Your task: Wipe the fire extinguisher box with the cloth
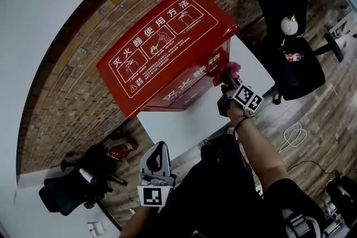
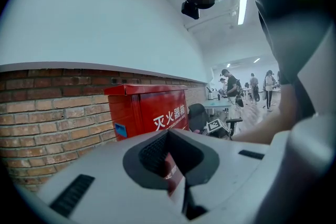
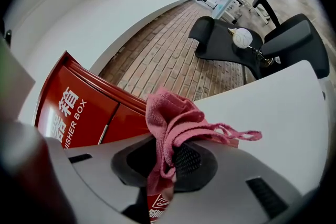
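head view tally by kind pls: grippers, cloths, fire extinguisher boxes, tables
grippers: 2 (left gripper, right gripper)
pink cloth: 1, held in the right gripper's fingers
red fire extinguisher box: 1
white table: 1
total: 5

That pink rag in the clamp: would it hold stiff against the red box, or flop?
Probably floppy: the cloth bunches in folds, a frayed end trailing past the right gripper. Its nubbly weave likely drags rather than slips on the red box.
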`<act>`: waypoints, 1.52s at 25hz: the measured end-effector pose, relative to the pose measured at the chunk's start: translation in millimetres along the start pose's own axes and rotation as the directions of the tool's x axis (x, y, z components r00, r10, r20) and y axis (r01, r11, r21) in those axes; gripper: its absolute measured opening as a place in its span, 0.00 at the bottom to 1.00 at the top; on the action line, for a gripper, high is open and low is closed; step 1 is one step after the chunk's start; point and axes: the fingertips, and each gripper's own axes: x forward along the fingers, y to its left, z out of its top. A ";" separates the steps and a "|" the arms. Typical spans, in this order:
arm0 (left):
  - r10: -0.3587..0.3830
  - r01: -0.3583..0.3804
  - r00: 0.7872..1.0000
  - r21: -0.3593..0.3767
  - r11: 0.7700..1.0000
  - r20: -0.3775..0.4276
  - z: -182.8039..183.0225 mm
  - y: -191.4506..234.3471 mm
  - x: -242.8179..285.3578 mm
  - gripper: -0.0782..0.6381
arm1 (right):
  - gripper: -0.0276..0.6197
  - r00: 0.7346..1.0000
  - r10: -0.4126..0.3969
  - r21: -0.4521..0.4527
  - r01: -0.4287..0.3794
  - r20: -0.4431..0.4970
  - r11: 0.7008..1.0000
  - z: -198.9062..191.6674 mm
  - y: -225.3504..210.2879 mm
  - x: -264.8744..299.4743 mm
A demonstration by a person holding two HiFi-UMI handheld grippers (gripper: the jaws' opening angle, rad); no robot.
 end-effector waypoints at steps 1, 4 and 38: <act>0.001 -0.001 1.000 -0.001 1.000 -0.002 -0.8 -0.1 0.0 0.15 | 0.16 1.000 0.003 -0.003 -0.003 0.002 1.000 -1.1 -2.0 0.3; 0.003 -0.003 1.000 0.001 1.000 -0.014 -4.1 -0.5 -0.3 0.15 | 0.16 1.000 0.000 -0.006 0.000 0.001 1.000 -4.9 -10.4 2.1; 0.045 -0.045 0.996 0.006 0.999 -0.075 -27.4 11.5 -23.9 0.15 | 0.16 0.975 -0.193 0.037 0.198 -0.113 0.980 -67.6 -137.9 34.7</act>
